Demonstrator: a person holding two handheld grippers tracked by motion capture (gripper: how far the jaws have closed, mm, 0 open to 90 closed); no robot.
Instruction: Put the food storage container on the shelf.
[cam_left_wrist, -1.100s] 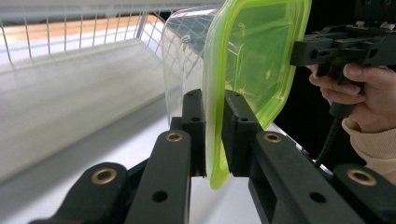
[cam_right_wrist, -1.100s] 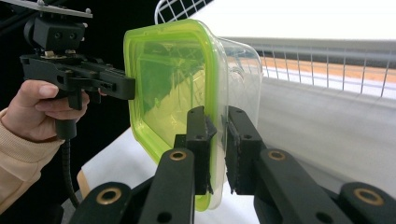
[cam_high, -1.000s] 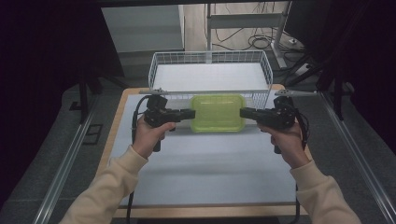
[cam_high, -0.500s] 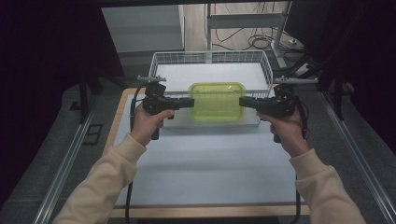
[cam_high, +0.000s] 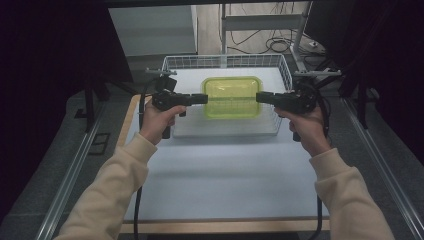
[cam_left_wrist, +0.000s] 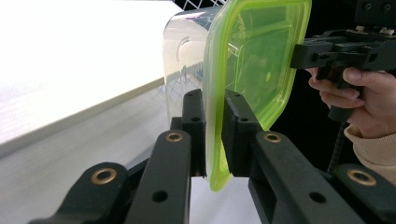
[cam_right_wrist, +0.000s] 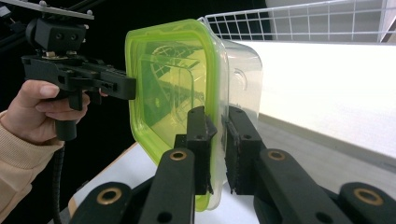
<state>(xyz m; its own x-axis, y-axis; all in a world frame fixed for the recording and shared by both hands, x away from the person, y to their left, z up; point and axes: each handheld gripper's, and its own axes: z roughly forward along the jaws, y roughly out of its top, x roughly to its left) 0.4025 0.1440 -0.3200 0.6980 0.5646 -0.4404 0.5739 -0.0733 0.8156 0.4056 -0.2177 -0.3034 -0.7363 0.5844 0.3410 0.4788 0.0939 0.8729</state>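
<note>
White sheeting covers the bench (cam_high: 220, 175), with a wooden edge along its near side and dark surroundings beyond. At the far end stands a white wire basket (cam_high: 226, 62). A clear plastic container (cam_high: 231, 97) with a lime-green lid is held in the air above the basket's near half, between the two grippers. The left gripper (cam_high: 199, 98) is clamped on the lid's rim at the container's left end; in the left gripper view its jaws pinch the green rim of the container (cam_left_wrist: 254, 60) from both sides. The right gripper (cam_high: 264, 97) grips the opposite end, and in the right gripper view its jaws close on the rim of the container (cam_right_wrist: 177, 79) likewise. Each gripper view also shows the other hand with its gripper at the far end. Cream sleeves cover both forearms.
</note>
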